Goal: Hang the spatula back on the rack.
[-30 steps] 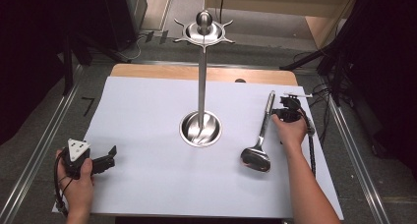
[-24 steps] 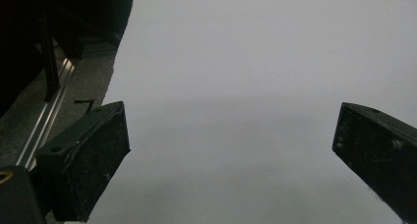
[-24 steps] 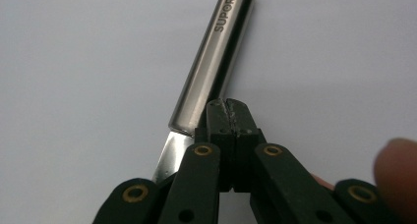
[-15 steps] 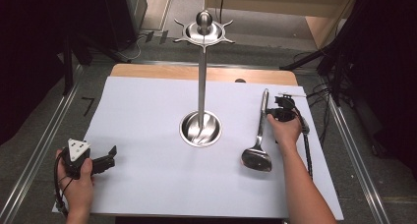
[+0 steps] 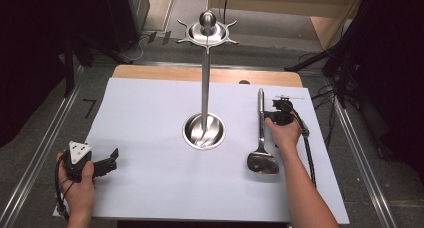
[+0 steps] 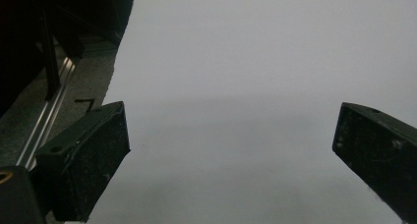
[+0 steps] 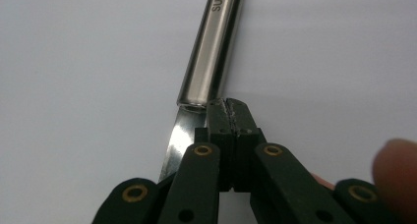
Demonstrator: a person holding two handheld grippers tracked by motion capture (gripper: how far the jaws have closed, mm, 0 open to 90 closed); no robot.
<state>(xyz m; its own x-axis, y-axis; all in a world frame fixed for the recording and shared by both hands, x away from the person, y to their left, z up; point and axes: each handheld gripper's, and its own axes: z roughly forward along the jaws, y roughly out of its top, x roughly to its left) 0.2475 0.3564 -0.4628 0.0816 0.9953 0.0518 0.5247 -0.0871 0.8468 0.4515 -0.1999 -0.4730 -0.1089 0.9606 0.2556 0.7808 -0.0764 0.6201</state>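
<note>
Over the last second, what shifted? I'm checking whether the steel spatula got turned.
The right gripper, shut beside the long steel spatula, pushed its handle leftward, swinging it from a slant to nearly straight up the white mat. The left gripper and steel utensil stand stayed put.

Lab recording booth: black curtains (image 5: 30, 48), aluminium frame rails (image 5: 40, 153), floor cables (image 5: 327, 95).

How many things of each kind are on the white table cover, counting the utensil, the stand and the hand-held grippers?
Metal utensil (spatula): 1
Metal stand with a bowl base and hooks on top (stand): 1
Hand-held grippers (left gripper, jaws open; right gripper, jaws shut beside the spatula handle): 2
Total: 4
</note>
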